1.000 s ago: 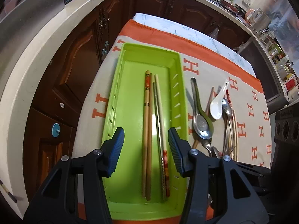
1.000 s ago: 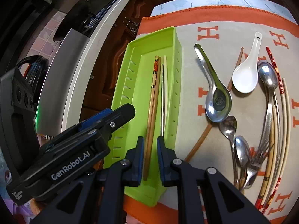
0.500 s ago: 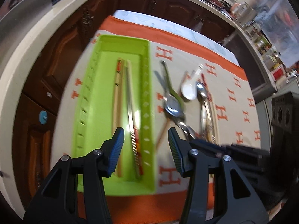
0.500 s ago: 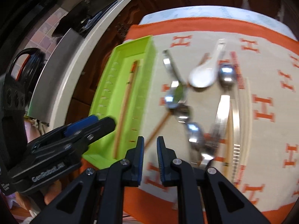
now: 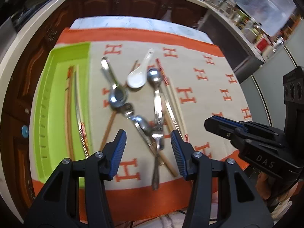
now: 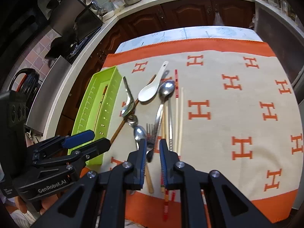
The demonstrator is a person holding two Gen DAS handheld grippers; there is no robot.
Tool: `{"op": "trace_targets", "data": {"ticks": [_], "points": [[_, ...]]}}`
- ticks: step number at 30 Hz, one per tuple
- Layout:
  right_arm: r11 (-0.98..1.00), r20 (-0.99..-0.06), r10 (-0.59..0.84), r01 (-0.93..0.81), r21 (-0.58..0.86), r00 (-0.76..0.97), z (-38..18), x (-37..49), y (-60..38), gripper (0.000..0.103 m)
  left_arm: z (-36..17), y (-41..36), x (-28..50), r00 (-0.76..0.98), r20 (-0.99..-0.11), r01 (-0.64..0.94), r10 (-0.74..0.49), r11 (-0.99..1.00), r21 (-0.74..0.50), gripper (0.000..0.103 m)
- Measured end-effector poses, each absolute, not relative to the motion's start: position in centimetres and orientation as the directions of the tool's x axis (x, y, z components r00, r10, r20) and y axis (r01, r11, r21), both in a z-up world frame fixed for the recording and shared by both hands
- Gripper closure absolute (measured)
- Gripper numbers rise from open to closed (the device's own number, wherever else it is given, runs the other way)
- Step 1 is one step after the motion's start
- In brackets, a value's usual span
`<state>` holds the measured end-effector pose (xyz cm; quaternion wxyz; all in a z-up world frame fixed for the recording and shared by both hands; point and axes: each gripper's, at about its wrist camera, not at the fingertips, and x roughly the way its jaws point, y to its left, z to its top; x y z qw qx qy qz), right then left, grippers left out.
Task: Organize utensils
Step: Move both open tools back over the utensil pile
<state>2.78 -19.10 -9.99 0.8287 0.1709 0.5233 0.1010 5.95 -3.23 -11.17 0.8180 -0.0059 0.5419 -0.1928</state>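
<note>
A lime green tray [image 5: 70,47] lies at the left with several chopsticks [image 5: 68,104] in it. To its right, loose on the cloth, lie a white ceramic spoon [image 5: 135,79], metal spoons [image 5: 117,96], a fork [image 5: 157,138] and more chopsticks [image 6: 179,114]. My left gripper [image 5: 147,138] hovers wide open over the near end of this pile, holding nothing. My right gripper [image 6: 153,142] hangs over the fork [image 6: 151,133] and the spoon handles. Its jaws are a narrow gap apart and grip nothing. The tray [image 6: 112,72] is on its left, beside the left gripper [image 6: 85,142].
A beige cloth with orange H marks and an orange border [image 6: 228,95] covers the table, bare on its right half. Brown cabinets [image 6: 180,13] and a pale counter run behind and to the left. The table's front edge is just below both grippers.
Both grippers have swung right, from above the green tray to above the loose utensils on the cloth. Neither jaw gap has changed. The utensils have not moved.
</note>
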Motion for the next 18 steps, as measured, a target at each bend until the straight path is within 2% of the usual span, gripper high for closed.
{"op": "trace_targets", "data": {"ticks": [7, 18], "points": [[0.919, -0.85, 0.35, 0.032, 0.393, 0.395, -12.7, 2.3, -20.6, 0.089, -10.6, -6.7, 6.4, 0.4, -0.846, 0.349, -0.352, 0.912, -0.215, 0.057], [0.918, -0.889, 0.382, 0.009, 0.397, 0.253, -18.4, 2.3, -20.1, 0.089, -16.8, -7.6, 7.7, 0.358, -0.896, 0.3, -0.261, 0.941, -0.155, 0.059]]}}
